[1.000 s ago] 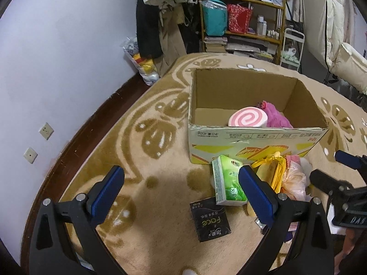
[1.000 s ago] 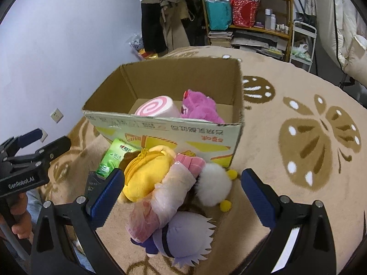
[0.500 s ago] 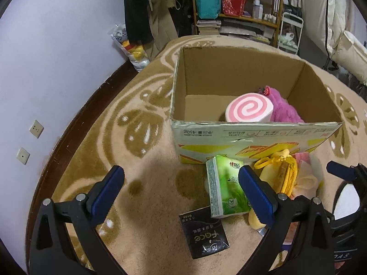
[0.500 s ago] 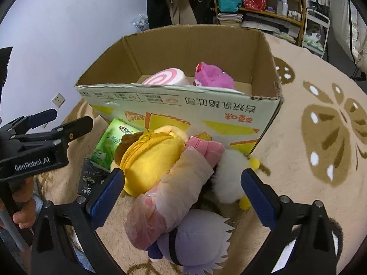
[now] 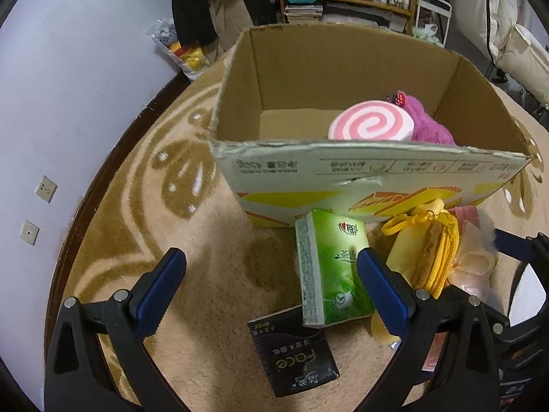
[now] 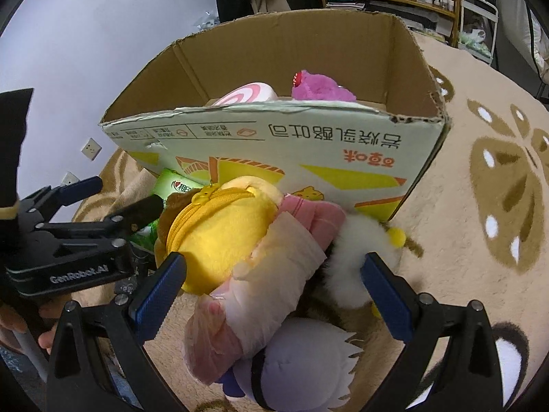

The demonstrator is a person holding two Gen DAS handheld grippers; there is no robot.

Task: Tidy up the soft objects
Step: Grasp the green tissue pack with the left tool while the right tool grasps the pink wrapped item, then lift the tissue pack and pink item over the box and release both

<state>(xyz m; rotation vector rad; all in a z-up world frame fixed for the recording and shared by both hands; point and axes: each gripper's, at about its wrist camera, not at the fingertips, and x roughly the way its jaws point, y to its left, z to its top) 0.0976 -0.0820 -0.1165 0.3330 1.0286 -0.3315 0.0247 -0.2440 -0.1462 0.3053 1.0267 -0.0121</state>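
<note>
Though unseen leftward, lavender plush (image 6: 302, 364) rightward

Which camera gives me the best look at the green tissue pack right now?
The left wrist view: the green tissue pack lies in full sight on the carpet before the box. The right wrist view shows only a corner, hidden behind the yellow plush pouch.

Yellow plush pouch (image 6: 219, 237) heaped against cardboard box (image 6: 274, 144); swirl cushion (image 5: 370, 125) inside.
</note>
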